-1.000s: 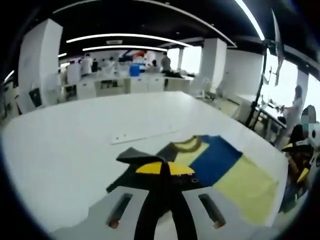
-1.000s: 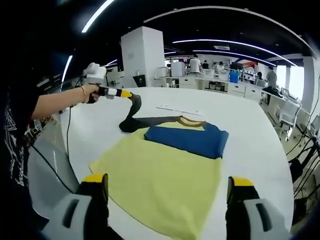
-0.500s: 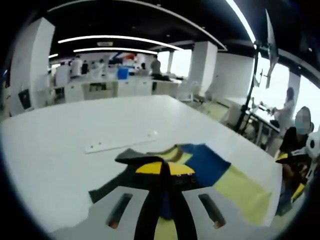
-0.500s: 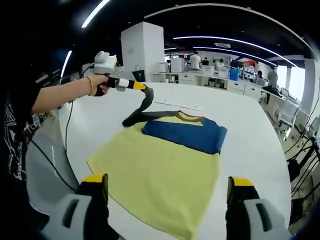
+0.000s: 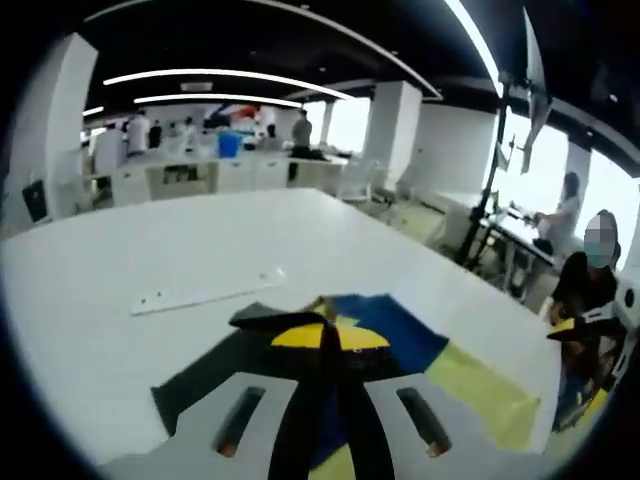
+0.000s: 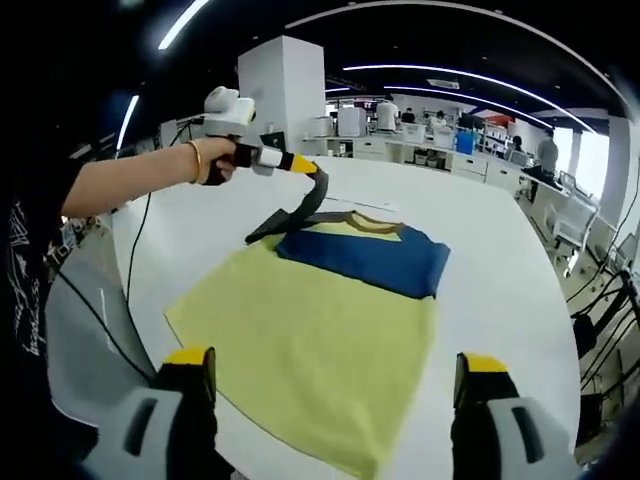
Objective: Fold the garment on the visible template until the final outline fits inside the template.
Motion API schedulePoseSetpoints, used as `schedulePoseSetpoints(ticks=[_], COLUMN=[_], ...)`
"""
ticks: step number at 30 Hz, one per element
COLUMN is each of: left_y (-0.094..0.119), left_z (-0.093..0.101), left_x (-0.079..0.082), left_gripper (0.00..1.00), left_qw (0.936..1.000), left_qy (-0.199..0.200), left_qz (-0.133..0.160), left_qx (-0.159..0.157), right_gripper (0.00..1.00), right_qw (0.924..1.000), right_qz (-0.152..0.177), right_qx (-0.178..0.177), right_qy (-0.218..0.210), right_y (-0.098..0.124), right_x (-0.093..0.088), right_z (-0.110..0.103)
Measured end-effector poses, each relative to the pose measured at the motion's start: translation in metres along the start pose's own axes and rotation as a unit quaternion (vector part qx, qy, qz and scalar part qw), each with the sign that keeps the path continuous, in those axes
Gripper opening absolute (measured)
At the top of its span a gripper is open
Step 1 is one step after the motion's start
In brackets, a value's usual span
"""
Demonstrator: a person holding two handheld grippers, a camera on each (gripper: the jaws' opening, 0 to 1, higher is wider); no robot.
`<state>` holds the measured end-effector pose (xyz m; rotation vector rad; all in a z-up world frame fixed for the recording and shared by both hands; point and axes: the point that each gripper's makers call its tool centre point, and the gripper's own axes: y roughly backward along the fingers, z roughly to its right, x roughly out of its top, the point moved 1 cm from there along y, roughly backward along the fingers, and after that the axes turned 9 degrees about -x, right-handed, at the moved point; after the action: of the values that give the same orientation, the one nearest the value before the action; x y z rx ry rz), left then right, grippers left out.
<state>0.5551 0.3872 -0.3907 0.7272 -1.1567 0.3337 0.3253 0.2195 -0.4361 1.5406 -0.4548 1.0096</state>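
A yellow T-shirt [image 6: 310, 330] lies flat on the white table [image 6: 500, 270], its collar [image 6: 374, 222] at the far end. One blue sleeve [image 6: 365, 258] is folded across the chest. My left gripper [image 6: 305, 166], held by a person's hand, is shut on the dark sleeve [image 6: 296, 208] and holds it up off the table over the shirt's far left shoulder. In the left gripper view my left gripper [image 5: 330, 337] pinches that dark sleeve [image 5: 200, 372], with the blue sleeve [image 5: 395, 325] and yellow body [image 5: 480, 385] beyond. My right gripper [image 6: 337, 365] stands open at the shirt's near hem, holding nothing.
A thin white strip [image 5: 205, 293] lies on the table [image 5: 150, 235] beyond the collar. A person's arm [image 6: 130, 185] reaches in from the left, and a cable [image 6: 135, 260] hangs at the table's left edge. Desks, chairs and people fill the room behind.
My left gripper has risen and swung toward the shirt's middle, taking the dark sleeve with it. The sleeve now hangs higher and nearer the collar. The right gripper has stayed put.
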Motion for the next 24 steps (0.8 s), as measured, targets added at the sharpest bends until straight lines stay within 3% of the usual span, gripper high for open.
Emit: schedulePoseSetpoints(ticks=[6, 24], left_y=[-0.02, -0.051], left_z=[0.019, 0.071], left_x=[-0.004, -0.008], left_gripper=[0.0, 0.0], left_qw=[0.999, 0.9953], left_qy=[-0.029, -0.045], left_qz=[-0.022, -0.029], left_qx=[-0.027, -0.081], right_gripper=[1.0, 1.0], right_qw=[1.0, 0.9997], right_qz=[-0.002, -0.023], right_qx=[-0.003, -0.011], right_qy=[0.0, -0.006], right_y=[-0.002, 0.002], right_x=[0.0, -0.02], right_z=[0.0, 0.001])
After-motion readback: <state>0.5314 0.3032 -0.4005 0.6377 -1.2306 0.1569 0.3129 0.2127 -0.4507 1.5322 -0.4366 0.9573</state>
